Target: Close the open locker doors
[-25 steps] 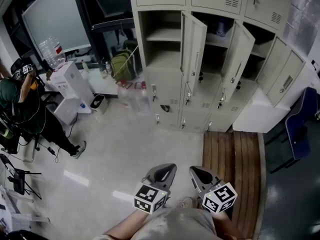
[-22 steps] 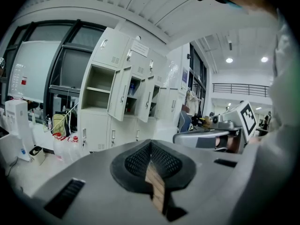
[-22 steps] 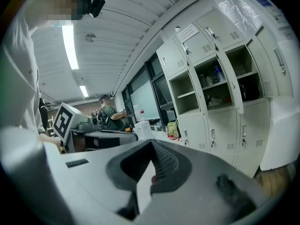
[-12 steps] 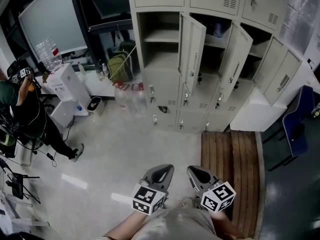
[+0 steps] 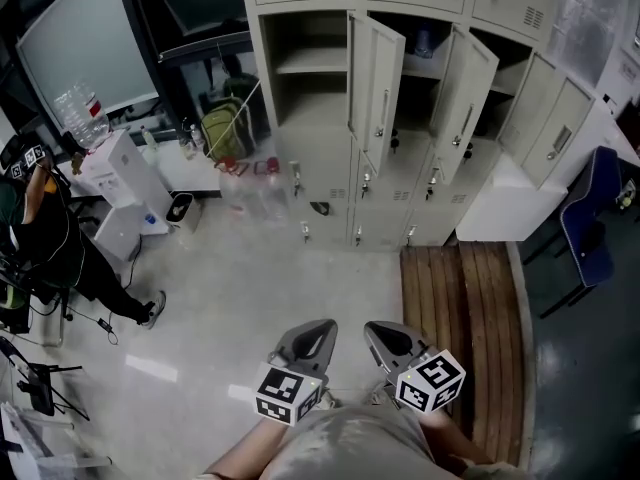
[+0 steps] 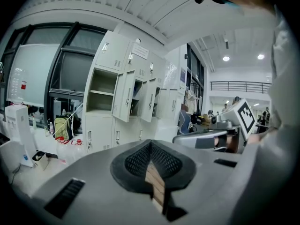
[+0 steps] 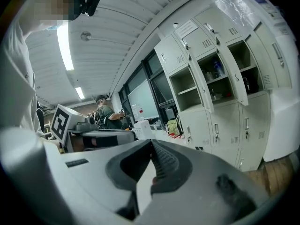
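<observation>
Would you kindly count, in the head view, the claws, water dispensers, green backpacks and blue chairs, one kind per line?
Claws: 2, the left claw and the right claw, both shut and empty
Water dispenser: 1
Green backpack: 1
Blue chair: 1
Total: 5

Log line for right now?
left gripper shut, empty | right gripper shut, empty | two locker doors open, untouched | stage: approach, none closed
</observation>
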`<state>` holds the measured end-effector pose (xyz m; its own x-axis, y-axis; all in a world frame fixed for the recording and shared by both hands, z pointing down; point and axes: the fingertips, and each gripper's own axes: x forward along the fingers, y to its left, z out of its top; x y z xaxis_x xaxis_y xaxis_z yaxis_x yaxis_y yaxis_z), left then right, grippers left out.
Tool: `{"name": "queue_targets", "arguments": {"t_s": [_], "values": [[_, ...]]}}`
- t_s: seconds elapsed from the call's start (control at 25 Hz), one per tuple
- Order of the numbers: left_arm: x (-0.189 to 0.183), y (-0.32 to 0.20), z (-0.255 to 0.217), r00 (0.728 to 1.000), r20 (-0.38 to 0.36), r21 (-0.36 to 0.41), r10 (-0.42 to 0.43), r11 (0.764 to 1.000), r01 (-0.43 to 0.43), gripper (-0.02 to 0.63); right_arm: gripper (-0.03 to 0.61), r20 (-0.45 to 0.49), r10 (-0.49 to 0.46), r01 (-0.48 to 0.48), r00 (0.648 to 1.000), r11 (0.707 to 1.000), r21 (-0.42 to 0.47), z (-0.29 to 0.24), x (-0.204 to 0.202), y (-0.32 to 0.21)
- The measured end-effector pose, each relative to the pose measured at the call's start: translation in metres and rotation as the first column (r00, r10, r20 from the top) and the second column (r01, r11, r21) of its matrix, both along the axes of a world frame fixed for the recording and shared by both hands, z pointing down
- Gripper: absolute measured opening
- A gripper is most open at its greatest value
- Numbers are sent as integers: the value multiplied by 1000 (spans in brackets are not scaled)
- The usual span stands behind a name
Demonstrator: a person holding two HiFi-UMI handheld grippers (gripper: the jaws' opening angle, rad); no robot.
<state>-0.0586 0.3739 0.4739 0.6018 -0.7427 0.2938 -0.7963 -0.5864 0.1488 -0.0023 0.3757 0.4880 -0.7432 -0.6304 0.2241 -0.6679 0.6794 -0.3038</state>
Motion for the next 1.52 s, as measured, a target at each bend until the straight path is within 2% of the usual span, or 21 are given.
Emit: {"name": "queue_targets", "arguments": {"t_s": [0.12, 0.48, 0.96, 1.24, 1.52], "values": [[-11, 2, 2, 1000, 16, 7, 14, 1000, -15, 14, 28, -3, -4, 4, 1000, 1000, -3, 2, -15, 2], [-58, 9, 11, 1000, -13, -11, 14, 1000, -14, 14, 28, -21, -5, 5, 1000, 1000, 1, 6, -61, 13], [-57, -4, 10, 998, -33, -5, 49, 999, -49, 14, 28, -21, 27, -27, 999, 1000, -14, 11, -64, 5], [-43, -41, 17, 998, -31, -15, 57, 998, -58, 14, 28, -3, 19, -19, 1000, 1000, -24, 17, -55, -33], [-23, -120, 19, 999, -29, -2, 41, 999, -41, 14, 28, 3, 2, -2, 1000, 1000, -8, 21, -35, -113]]}}
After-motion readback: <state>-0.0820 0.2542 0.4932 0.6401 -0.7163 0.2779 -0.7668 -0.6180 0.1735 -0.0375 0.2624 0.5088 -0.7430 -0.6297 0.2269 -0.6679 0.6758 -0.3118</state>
